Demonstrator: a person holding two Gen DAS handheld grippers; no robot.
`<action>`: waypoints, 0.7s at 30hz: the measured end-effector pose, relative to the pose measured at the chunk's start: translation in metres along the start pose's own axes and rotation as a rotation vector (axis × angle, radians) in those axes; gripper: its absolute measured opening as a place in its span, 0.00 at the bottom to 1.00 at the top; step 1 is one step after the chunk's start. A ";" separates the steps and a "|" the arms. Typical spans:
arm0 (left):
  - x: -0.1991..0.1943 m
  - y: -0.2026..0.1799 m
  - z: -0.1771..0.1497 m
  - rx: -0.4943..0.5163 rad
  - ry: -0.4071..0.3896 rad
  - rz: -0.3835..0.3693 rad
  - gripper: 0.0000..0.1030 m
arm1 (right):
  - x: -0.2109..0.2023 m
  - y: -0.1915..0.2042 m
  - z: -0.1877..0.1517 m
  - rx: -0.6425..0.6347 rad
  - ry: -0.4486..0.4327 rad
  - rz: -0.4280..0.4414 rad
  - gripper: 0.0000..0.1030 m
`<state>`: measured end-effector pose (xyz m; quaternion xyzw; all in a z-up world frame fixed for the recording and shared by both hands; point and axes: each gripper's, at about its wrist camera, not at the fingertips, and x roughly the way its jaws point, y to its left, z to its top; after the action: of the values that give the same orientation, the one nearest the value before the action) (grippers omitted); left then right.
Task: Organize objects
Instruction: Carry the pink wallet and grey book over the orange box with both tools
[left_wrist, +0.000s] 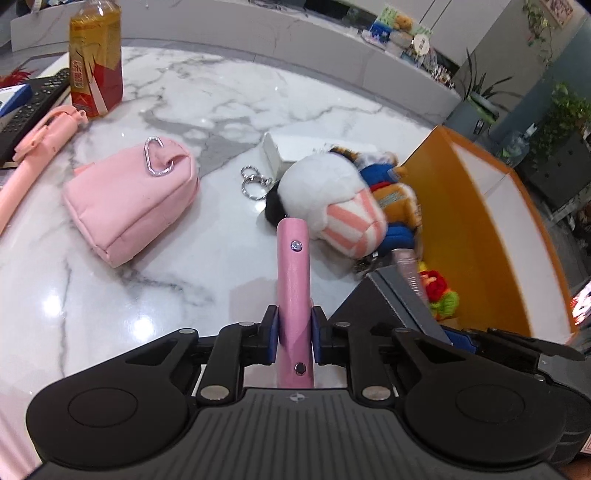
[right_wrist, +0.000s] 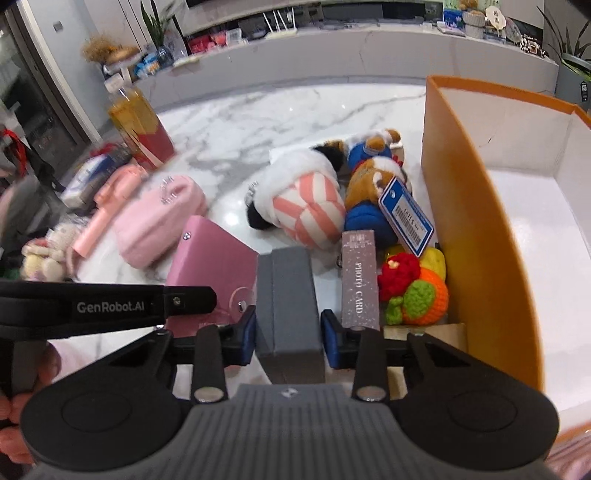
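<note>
My left gripper (left_wrist: 293, 332) is shut on a flat pink snap wallet (left_wrist: 293, 280), held edge-up above the marble table; the wallet also shows in the right wrist view (right_wrist: 210, 258). My right gripper (right_wrist: 288, 326) is shut on a grey box (right_wrist: 288, 314), which also shows in the left wrist view (left_wrist: 402, 299). An orange box with a white inside (right_wrist: 480, 206) stands open at the right. Beside it lie a white plush with pink stripes (right_wrist: 303, 206), a brown bear plush with a blue tag (right_wrist: 373, 177), a "photo card" pack (right_wrist: 360, 280) and crochet fruit (right_wrist: 413, 288).
A pink pouch with a carabiner (left_wrist: 129, 199) lies left of centre. A pink handheld fan (left_wrist: 40, 144), a tea bottle (left_wrist: 96, 59), a remote (left_wrist: 29, 107) and a key ring (left_wrist: 253, 182) sit on the marble table (left_wrist: 207, 96). A white box (left_wrist: 295, 147) lies behind the plush.
</note>
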<state>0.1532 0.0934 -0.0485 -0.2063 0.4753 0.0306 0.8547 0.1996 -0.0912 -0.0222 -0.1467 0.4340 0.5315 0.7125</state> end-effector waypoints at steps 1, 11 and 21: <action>-0.007 -0.003 0.000 0.000 -0.013 -0.008 0.20 | -0.007 -0.001 0.000 0.004 -0.012 0.010 0.35; -0.071 -0.074 0.011 0.066 -0.148 -0.159 0.20 | -0.108 -0.046 0.004 0.098 -0.214 0.089 0.35; -0.035 -0.194 0.021 0.183 -0.102 -0.313 0.20 | -0.169 -0.143 -0.004 0.279 -0.358 -0.056 0.35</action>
<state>0.1989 -0.0706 0.0525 -0.1974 0.3944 -0.1355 0.8872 0.3146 -0.2561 0.0705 0.0381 0.3657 0.4640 0.8059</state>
